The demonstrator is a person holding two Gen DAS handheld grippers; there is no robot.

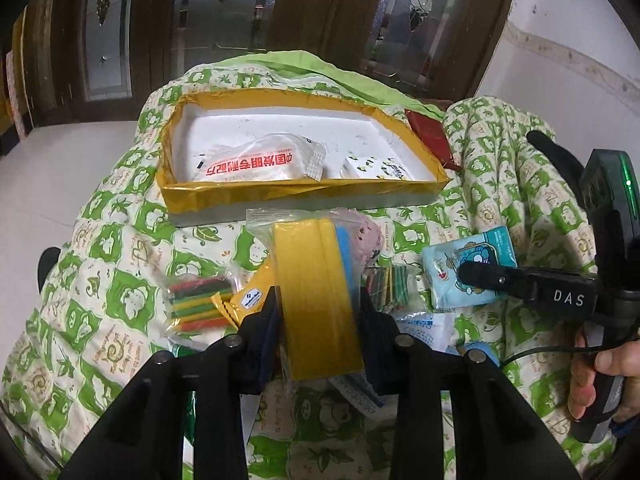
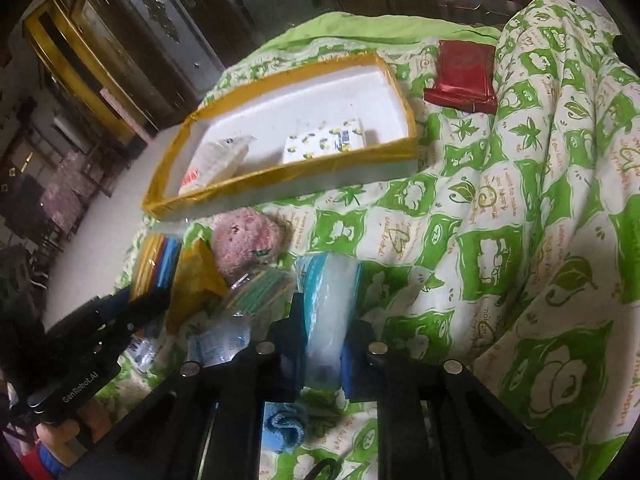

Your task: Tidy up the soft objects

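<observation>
On a bed covered by a green-and-white quilt (image 1: 120,264), the left gripper (image 1: 320,316) was clamped on a clear bag of yellow and blue sponge sheets (image 1: 316,280), held just in front of a shallow yellow-rimmed tray (image 1: 292,194). The right gripper (image 2: 322,336) pinched a pale blue tissue pack (image 2: 328,304), which the left wrist view showed printed with a blue cartoon figure. Inside the tray lay a white packet with red lettering (image 1: 256,164) at the left and a white pack with a lemon print (image 2: 324,140) beside it. A pink fuzzy item (image 2: 246,240) sat on the quilt just in front of the tray, near bundles of colored sticks in clear bags (image 1: 200,304). A red pouch (image 2: 462,76) lay on the quilt beyond the tray's right end.
</observation>
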